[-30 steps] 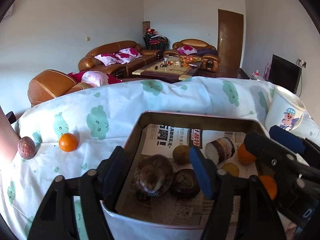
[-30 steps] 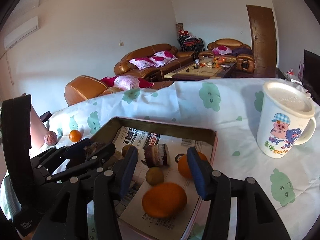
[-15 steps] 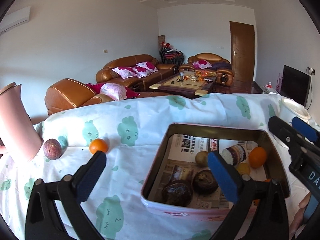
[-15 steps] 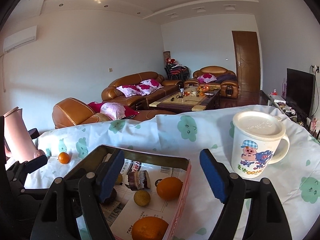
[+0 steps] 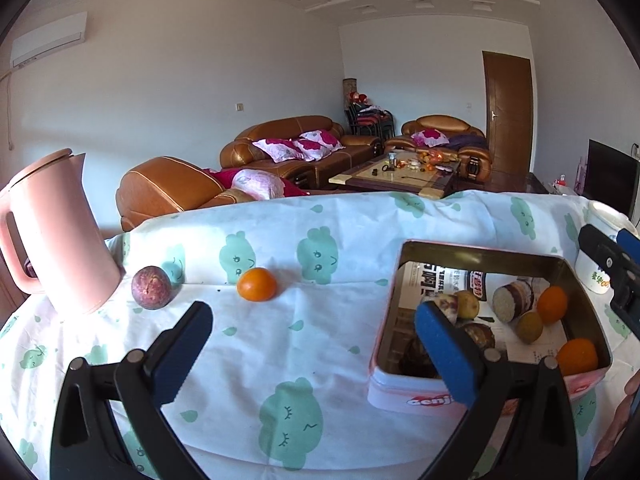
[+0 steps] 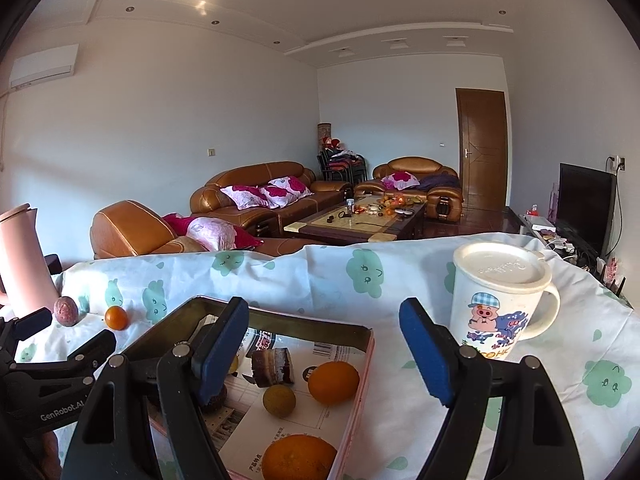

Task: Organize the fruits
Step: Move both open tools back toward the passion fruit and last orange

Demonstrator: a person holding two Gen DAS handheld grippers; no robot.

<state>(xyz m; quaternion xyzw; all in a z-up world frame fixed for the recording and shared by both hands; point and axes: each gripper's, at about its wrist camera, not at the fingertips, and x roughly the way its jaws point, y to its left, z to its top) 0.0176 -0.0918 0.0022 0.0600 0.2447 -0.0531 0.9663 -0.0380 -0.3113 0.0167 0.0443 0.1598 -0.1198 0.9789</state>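
Note:
A pink-sided tin (image 5: 480,249) lined with newspaper holds oranges (image 5: 552,304), a greenish-brown fruit (image 5: 529,326), a cut dark piece (image 5: 514,298) and other dark fruit. On the cloth to its left lie a small orange (image 5: 256,284) and a purple passion fruit (image 5: 152,287). My left gripper (image 5: 312,320) is open wide and empty, above the cloth between the small orange and the tin. My right gripper (image 6: 322,320) is open and empty over the tin's (image 6: 280,314) far right corner, with an orange (image 6: 333,376) below it.
A pink kettle (image 5: 52,236) stands at the table's left end beside the passion fruit. A lidded cartoon mug (image 6: 500,304) stands right of the tin. The left gripper (image 6: 66,334) shows at the left of the right wrist view. The table's far edge drops off toward sofas.
The left gripper opened, let go of a dark fruit in the tin and swung left over the cloth. The right gripper opened wider and tilted up from the orange in the tin.

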